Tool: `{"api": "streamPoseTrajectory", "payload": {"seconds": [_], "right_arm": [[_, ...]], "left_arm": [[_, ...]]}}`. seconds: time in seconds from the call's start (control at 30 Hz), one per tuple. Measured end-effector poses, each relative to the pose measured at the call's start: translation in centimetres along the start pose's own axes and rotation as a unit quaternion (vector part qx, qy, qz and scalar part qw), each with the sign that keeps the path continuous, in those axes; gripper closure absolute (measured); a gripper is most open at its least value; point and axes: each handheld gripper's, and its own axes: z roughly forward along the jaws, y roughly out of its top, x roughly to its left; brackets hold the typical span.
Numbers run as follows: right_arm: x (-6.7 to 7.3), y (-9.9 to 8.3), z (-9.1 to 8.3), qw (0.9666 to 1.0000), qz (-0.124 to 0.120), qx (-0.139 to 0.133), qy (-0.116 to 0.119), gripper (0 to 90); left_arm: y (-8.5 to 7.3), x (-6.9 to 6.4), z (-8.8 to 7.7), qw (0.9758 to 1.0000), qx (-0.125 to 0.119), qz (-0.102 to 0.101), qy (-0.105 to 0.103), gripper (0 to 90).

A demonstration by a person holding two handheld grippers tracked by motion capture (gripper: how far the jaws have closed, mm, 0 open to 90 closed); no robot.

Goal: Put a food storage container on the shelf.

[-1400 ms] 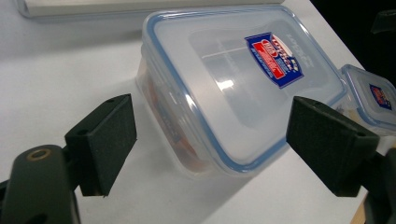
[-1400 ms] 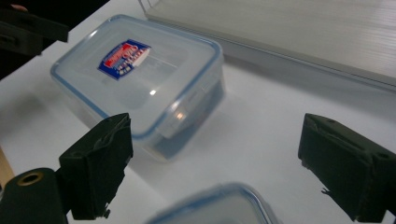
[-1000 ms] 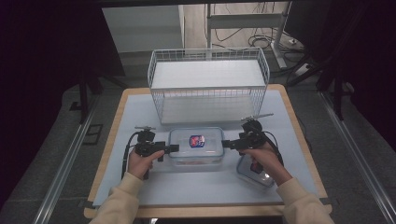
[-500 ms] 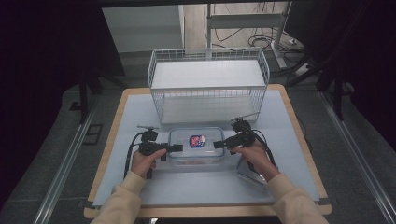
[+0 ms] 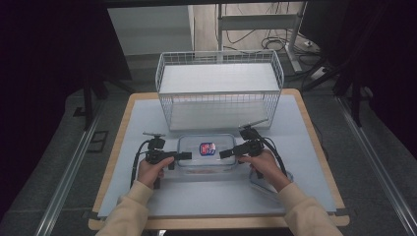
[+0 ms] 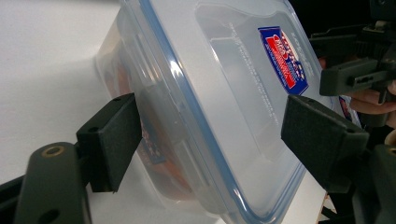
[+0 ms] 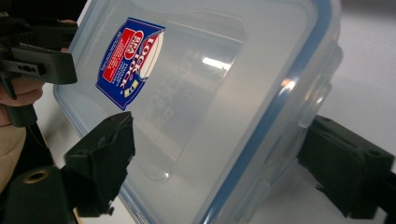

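High view: both grippers at the ends of a lidded clear container

High view shows the blue table mat with a white wire basket at its far side. Clear plastic container sits just in front of the basket, lid on, red-and-blue label on top.

Left gripper is at the container's left end, right gripper at its right end, each held in a hand.

Left gripper view: container's end sits between the jaws, one black pad beside the side wall under the rim, the other over the lid. Jaws apart and have just been closing; contact unclear, no firm clamp seen.

Right gripper view: the container's blue-sealed rim lies between the jaws, one pad over the lid, the other by the side latch. Jaws apart, also just closing.
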Motion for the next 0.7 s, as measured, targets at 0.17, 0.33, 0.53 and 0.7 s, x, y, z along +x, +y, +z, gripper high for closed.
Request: {"api": "streamPoseTrajectory", "payload": {"seconds": [0.17,0.33,0.53,0.7], "right_arm": [[-0.6,-0.2,-0.6,0.9996,0.020,-0.010,0.017,24.3],[-0.7,-0.8,-1.6,0.9992,0.013,-0.026,0.029,34.1],[-0.4,-1.7,-2.3,0.9983,-0.013,-0.045,0.036,39.6],[-0.6,-2.4,-2.8,0.9969,-0.021,-0.057,0.050,44.2]], "left_arm": [[-0.2,-0.4,-0.3,0.9999,-0.004,0.009,0.008,23.5],[-0.9,-0.8,-1.1,0.9996,-0.021,0.016,0.006,31.1],[-1.5,-1.1,-1.8,0.9990,-0.034,0.028,0.002,38.0],[-2.0,-1.0,-2.4,0.9985,-0.039,0.036,-0.012,42.9]]}}
